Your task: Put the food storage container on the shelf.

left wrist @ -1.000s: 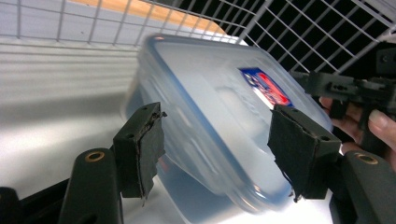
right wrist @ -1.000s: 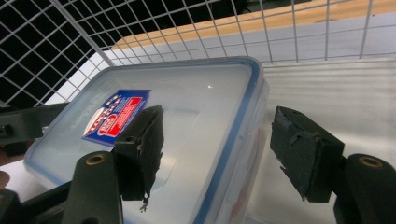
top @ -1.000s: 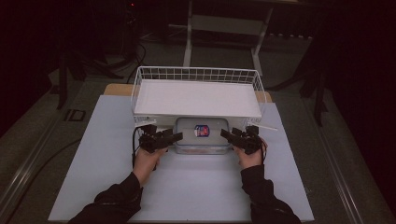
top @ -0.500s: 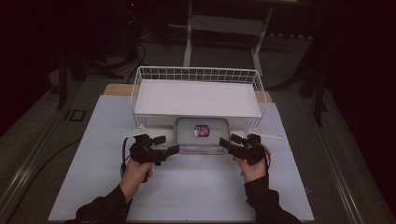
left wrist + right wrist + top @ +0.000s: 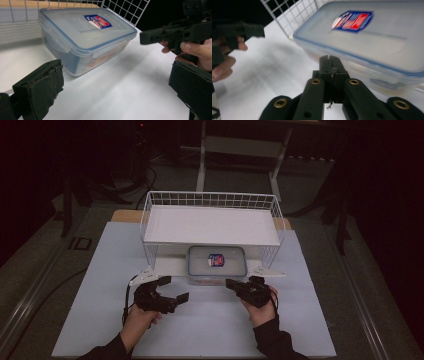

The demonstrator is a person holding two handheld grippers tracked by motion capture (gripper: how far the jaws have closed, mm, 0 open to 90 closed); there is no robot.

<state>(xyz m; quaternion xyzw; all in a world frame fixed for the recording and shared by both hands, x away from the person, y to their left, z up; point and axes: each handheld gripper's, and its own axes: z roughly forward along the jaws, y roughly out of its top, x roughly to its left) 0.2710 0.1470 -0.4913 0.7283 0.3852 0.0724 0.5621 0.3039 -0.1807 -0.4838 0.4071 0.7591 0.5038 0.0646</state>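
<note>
left gripper (image 5: pixel 174 290) jaws apart, right gripper (image 5: pixel 231 284) seemingly closed

A dim lab-style recording setup: white table sheet (image 5: pixel 90 285), dark surroundings, cables on the floor (image 5: pixel 145 172), metal stand legs (image 5: pixel 202 165) behind the wire rack (image 5: pixel 210 200).

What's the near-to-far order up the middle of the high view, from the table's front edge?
Bare white table top → clear lidded container with a red-and-blue label, tucked under the rack → white shelf panel of the wire rack → rack's back wire rim → dark floor beyond.
</note>
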